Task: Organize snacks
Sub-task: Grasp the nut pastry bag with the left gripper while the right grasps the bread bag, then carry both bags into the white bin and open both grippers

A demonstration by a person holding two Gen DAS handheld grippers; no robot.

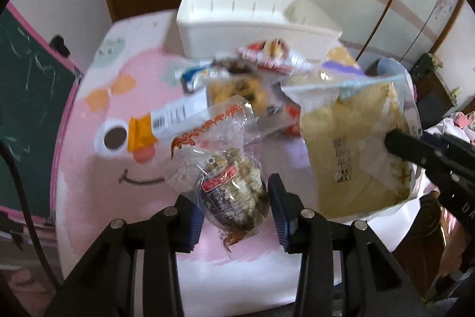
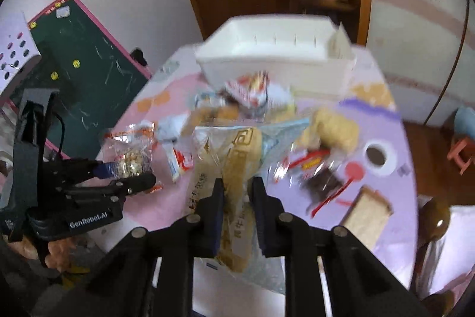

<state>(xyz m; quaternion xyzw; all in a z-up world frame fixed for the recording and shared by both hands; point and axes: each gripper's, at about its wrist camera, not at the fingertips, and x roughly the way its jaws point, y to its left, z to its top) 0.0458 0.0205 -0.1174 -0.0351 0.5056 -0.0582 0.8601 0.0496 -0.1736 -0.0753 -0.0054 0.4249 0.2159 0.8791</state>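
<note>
left gripper (image 1: 234, 207): clamped on a clear popcorn bag (image 1: 228, 183), held just above the desk (image 1: 118, 168) on the near side of the snack pile (image 1: 255, 79)
right gripper (image 2: 236, 198): pinched narrow on a big tan cracker bag (image 2: 237, 162), lifted right of the pile
white bin (image 2: 276, 55): sits just behind the pile at the desk's far edge
sandwich pack (image 2: 366, 216): lying on the desk, well right of the pile
everything's pretty blurry tbh

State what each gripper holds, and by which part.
Left gripper: clear nut-snack packet, clamped at its filled lower half. Right gripper: large tan snack bag, pinched at its near end.
</note>
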